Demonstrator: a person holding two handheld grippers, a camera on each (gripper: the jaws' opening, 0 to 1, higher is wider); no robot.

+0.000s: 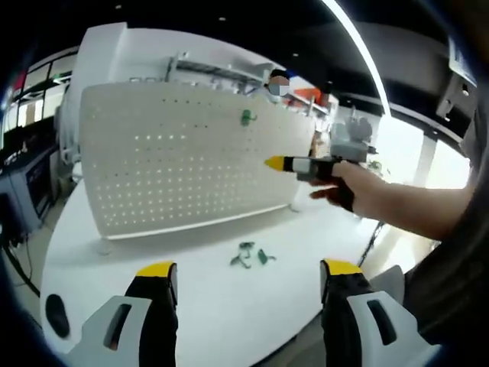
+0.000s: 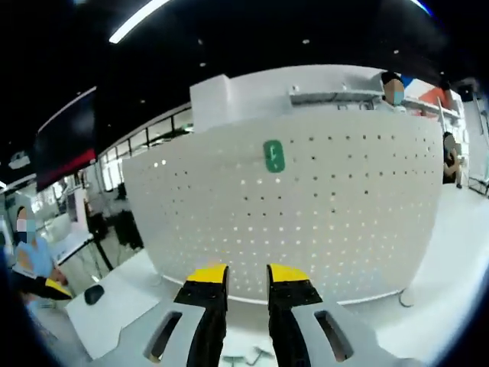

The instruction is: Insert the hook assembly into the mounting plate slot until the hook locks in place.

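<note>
**Green hook already on the pegboard, spare hooks lying on the table**

A tall white perforated mounting board (image 1: 191,157) stands upright on a white table (image 1: 221,306), its face dotted with rows of small holes. One small green plastic hook (image 1: 246,118) sits high on the board, right of centre in the left gripper view. In the right gripper view the same hook (image 2: 273,155) is seen closer, as a rounded green tab with a pale mark on it, flat against the board (image 2: 321,214) near its upper edge.

The left gripper view takes in more of the table. A little cluster of loose green hook pieces (image 1: 250,257) lies on the white surface in front of the board, well apart from it and from both claws. The right gripper view catches only a faint trace of something at the very bottom between its fingers, too small to tell.

The left gripper (image 1: 248,275) is near the viewer, its two yellow-tipped black jaws spread wide with nothing between them. The right gripper (image 1: 276,163) comes in from the right of the left gripper view, held in a person's hand (image 1: 359,191) and pointing its yellow tip toward the board. In its own view the right gripper (image 2: 247,277) has its jaws drawn narrow, with only a slim gap between the yellow tips and nothing visibly gripped.

A dark oval object (image 1: 56,315) rests at the near left edge of the table. People stand beyond the board.
</note>
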